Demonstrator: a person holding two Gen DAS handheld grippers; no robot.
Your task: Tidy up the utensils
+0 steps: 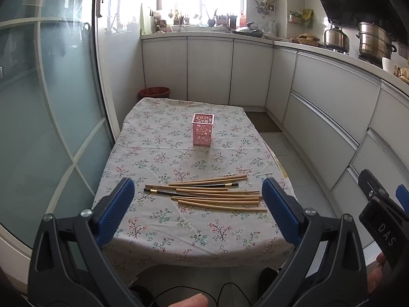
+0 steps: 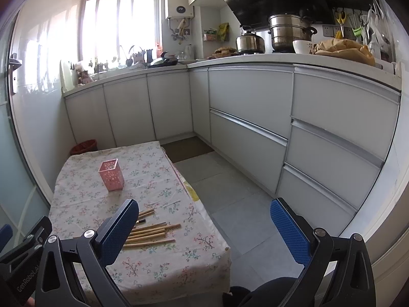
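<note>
Several wooden chopsticks (image 1: 214, 194), a few of them black-tipped, lie in a loose pile near the front of a table with a floral cloth (image 1: 163, 230). A pink perforated square holder (image 1: 202, 129) stands upright farther back, with nothing seen inside. My left gripper (image 1: 198, 200) hangs open above the table's front edge, its blue pads framing the pile. In the right wrist view the chopsticks (image 2: 153, 232) and holder (image 2: 111, 175) sit to the lower left. My right gripper (image 2: 204, 222) is open, held off the table's right side over the floor.
White cabinets (image 1: 327, 117) run along the back and right, their counter holding steel pots (image 2: 288, 32) and clutter. A glass door (image 1: 51, 102) borders the table's left. A red bin (image 1: 154, 92) sits behind the table. Grey floor tiles (image 2: 237, 199) lie on the right.
</note>
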